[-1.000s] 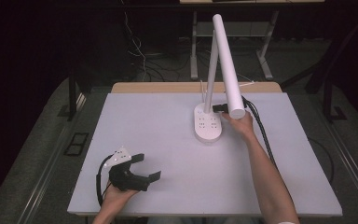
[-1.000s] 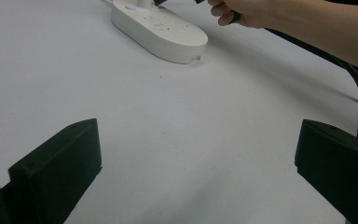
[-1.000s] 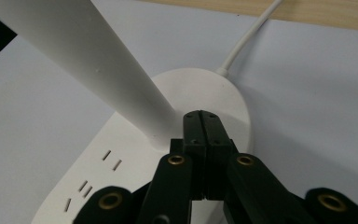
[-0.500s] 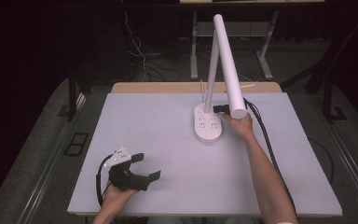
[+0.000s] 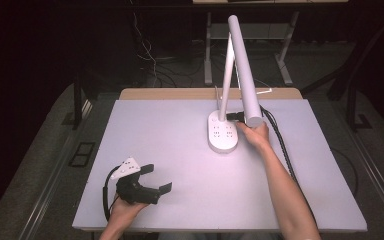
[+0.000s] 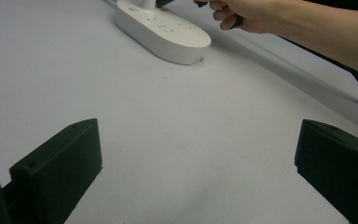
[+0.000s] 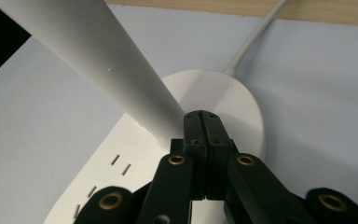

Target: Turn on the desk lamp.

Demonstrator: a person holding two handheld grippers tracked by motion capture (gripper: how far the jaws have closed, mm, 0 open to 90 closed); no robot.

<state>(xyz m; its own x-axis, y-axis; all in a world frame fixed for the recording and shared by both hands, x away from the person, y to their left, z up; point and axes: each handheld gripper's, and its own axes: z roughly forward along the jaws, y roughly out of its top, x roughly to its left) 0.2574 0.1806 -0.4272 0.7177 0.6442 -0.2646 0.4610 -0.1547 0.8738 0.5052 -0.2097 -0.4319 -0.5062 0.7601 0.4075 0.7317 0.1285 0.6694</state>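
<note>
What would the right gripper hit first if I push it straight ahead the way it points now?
Most likely the lamp's upright stem: the right gripper, jaws shut, has its tips right at the foot of that stem, above the lamp base. Whether they already touch is hard to tell.

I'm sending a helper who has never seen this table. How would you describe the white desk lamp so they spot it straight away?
Start at the pale table and look to its far side, right of centre. There an oval white base with socket slots lies flat, and the desk lamp rises from it on a thin stem topped by a long white tube head. The shut right gripper touches its stem; nothing else on the table is white and tall.
</note>
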